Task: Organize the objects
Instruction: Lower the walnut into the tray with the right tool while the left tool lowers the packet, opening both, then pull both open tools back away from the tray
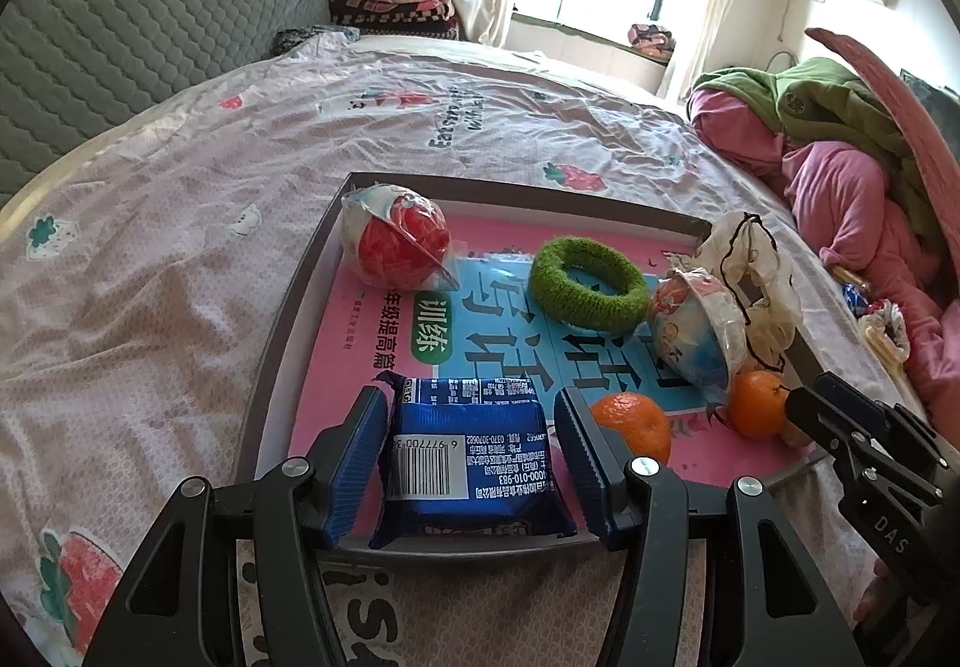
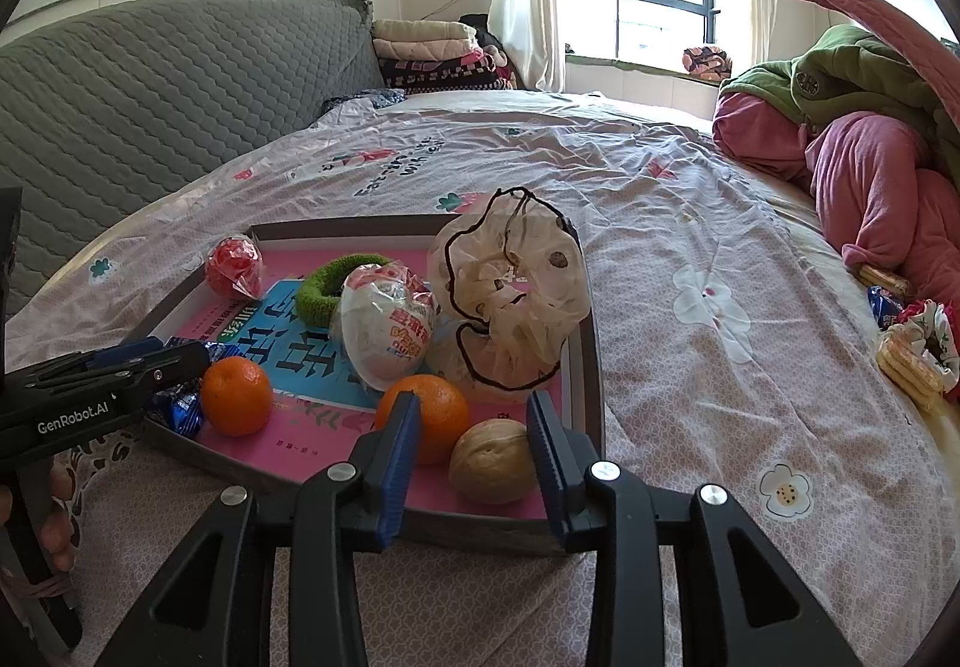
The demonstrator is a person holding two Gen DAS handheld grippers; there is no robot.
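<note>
A shallow grey box tray (image 1: 282, 319) lined with a pink and blue book lies on the bed. In it lie a blue snack packet (image 1: 474, 463), a red wrapped ball (image 1: 396, 241), a green knitted ring (image 1: 591, 280), a wrapped toy egg (image 2: 387, 331), a cream scrunchie (image 2: 510, 301), two oranges (image 2: 235, 395) (image 2: 438, 412) and a walnut (image 2: 493, 460). My left gripper (image 1: 471, 457) is open, its jaws either side of the blue packet. My right gripper (image 2: 474, 457) is open, its jaws either side of the walnut.
Loose snacks and a floral scrunchie (image 2: 912, 343) lie on the bedsheet to the right, beside a heap of pink and green bedding (image 2: 870, 138). A grey quilted headboard (image 2: 150, 96) runs along the left. Folded blankets (image 2: 432, 51) sit by the window.
</note>
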